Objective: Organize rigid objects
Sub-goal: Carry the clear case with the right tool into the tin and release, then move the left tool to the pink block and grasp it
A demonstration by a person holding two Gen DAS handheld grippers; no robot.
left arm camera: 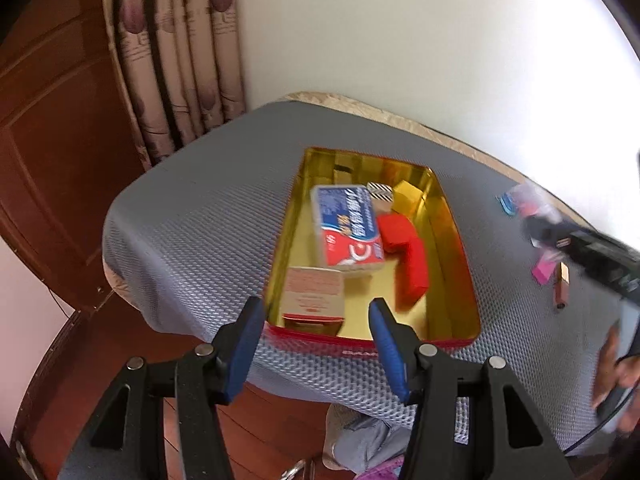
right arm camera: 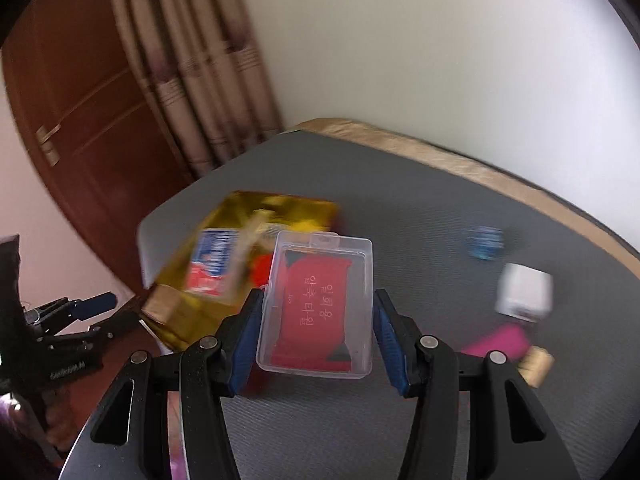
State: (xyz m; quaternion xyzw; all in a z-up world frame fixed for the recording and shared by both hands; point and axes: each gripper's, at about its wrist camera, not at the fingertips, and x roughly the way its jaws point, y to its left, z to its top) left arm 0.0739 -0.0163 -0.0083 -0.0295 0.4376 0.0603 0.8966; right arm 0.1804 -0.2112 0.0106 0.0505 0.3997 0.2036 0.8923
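An open tin (left arm camera: 460,280), gold inside and red outside, lies on the grey mesh-covered table (left arm camera: 192,232). In it are a blue-and-red toothpaste box (left arm camera: 348,228), a red box (left arm camera: 408,264), a yellow box (left arm camera: 408,194) and a pink-and-white box (left arm camera: 314,292). My left gripper (left arm camera: 316,308) hovers open over the tin's near edge, with nothing between its fingers. My right gripper (right arm camera: 318,300) is shut on a clear plastic case (right arm camera: 320,304) of red cards, held above the table to the right of the blurred tin (right arm camera: 280,208).
Loose on the table right of the tin are a blue item (right arm camera: 486,242), a white cube (right arm camera: 524,292), a pink piece (right arm camera: 496,344) and a small brown tube (left arm camera: 560,290). A curtain (left arm camera: 176,60) and a wooden door (left arm camera: 60,140) stand behind the table's left end.
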